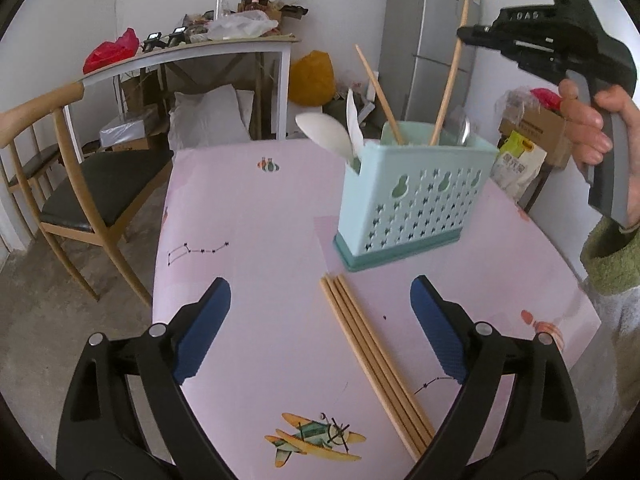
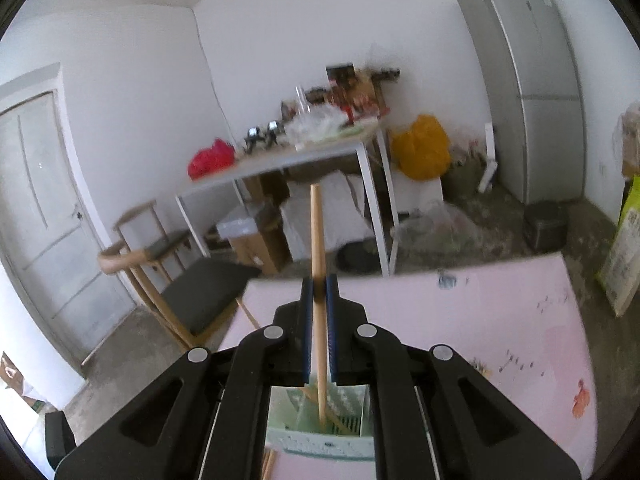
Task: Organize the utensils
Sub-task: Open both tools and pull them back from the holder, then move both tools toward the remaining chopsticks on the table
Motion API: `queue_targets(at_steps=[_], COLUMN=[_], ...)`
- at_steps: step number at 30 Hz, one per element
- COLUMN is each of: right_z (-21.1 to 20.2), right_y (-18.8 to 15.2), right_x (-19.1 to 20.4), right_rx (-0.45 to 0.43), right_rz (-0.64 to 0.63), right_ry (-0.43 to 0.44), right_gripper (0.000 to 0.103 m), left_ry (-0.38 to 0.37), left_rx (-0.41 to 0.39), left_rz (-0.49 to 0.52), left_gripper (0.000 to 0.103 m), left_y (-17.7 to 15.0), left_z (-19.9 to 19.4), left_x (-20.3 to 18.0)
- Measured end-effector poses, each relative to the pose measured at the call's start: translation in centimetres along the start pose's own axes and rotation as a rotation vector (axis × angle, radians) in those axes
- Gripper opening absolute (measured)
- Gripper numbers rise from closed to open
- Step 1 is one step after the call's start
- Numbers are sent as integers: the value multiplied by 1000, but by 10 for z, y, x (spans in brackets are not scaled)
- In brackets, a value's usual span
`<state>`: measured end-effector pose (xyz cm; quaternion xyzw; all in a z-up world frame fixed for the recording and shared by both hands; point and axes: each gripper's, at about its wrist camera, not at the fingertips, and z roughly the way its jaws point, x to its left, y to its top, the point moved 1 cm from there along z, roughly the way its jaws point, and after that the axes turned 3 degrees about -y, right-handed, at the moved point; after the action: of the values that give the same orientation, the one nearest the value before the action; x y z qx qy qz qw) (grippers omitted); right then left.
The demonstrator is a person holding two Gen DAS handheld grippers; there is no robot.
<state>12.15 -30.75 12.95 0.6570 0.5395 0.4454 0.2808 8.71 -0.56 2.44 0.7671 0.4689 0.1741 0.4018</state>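
Left tool (image 1: 320,328) wide open over three chopsticks (image 1: 376,364), right tool (image 2: 319,312) clamping one chopstick (image 2: 318,240) in holder (image 1: 416,196)

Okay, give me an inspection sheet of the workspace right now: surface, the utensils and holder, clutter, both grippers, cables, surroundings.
Surface: pink table with printed cartoon pictures.
Job's things: teal utensil holder upright, holding two chopsticks, white spoons and a metal spoon; four loose chopsticks lying side by side on the table.
Clutter: nothing seen on the table.
Grippers: left gripper open above the loose chopsticks; right gripper shut on a chopstick whose lower end is inside the holder.
Cables: nothing seen.
Surroundings: wooden chair, cluttered side table, fridge, yellow bag.
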Motion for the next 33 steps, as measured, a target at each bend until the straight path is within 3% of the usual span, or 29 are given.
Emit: queue_targets(at_steps=[6, 7, 9, 11, 15, 20, 24, 31, 33], right_z=[13, 10, -1, -17, -47, -80, -80, -39, -31], right_y=[-23, -23, -21, -16, -14, -33, -72, -170, -193], right_x=[-15, -17, -23, -29, -36, -30, -17, 2, 10], right_rx=[101, 98, 76, 34, -34, -55, 41, 343, 406], right_rz=[-15, -13, -1, 7, 20, 23, 13, 72, 65], right_ry=[-86, -96, -123, -146, -189, -168, -124, -55, -69], right_gripper=[8, 8, 25, 33, 36, 37, 37, 37, 37], left_ry=[12, 14, 17, 21, 35, 33, 15, -24, -58], left_rx=[23, 28, 40, 48, 67, 83, 95, 168, 200], left_rz=[-23, -30, -51, -66, -105, -135, -121, -96, -95], left_gripper=[88, 88, 88, 88, 88, 88, 86, 54, 46], left_y=[-2, -3, -5, -8, -14, -19, -21, -29, -33], left_z=[5, 6, 9, 10, 13, 13, 13, 25, 31], left_x=[4, 6, 9, 13, 21, 28, 25, 12, 7])
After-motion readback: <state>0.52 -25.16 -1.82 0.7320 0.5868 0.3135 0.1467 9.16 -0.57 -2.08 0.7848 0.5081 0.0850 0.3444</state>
